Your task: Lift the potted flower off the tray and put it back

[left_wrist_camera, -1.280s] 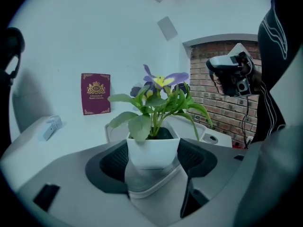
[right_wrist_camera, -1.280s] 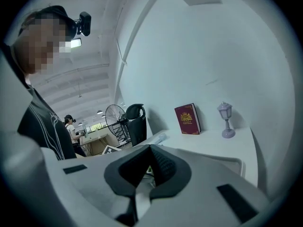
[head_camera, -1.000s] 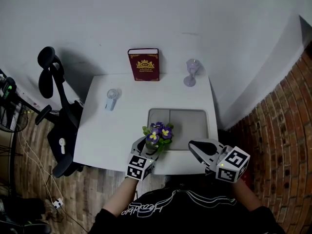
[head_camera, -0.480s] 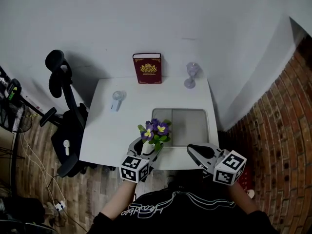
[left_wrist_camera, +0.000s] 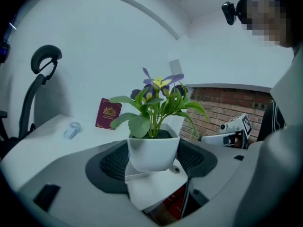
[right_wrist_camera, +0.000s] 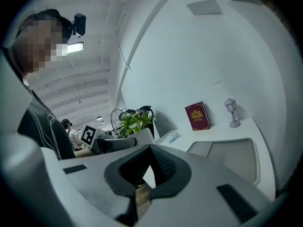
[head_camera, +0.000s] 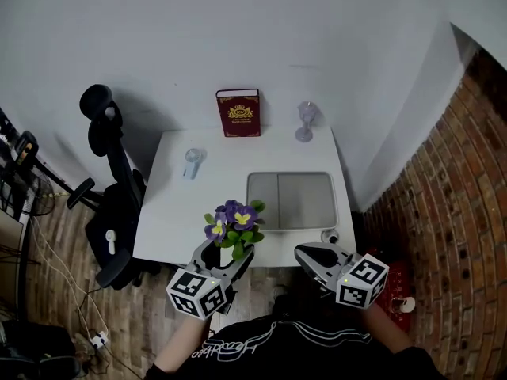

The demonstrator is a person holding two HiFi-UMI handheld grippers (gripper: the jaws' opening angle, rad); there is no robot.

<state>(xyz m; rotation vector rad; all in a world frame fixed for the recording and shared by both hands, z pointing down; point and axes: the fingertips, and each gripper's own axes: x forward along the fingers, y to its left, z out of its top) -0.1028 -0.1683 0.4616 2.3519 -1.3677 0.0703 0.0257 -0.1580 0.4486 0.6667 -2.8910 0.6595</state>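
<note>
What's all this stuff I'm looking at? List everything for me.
potted flower: one, purple and yellow blooms in a white pot, held up off the tray
tray: one, grey, empty, on the table's right half
book: one, dark red, standing at the table's back edge
small lamp: one, pale purple, back right of the table
handheld fan: one, pale blue, lying on the table's left half
table: one, white, against the wall
office chair: one, black, left of the table
left gripper: one, grey, clamped on the pot
right gripper: one, grey, shut and empty, front right
</note>
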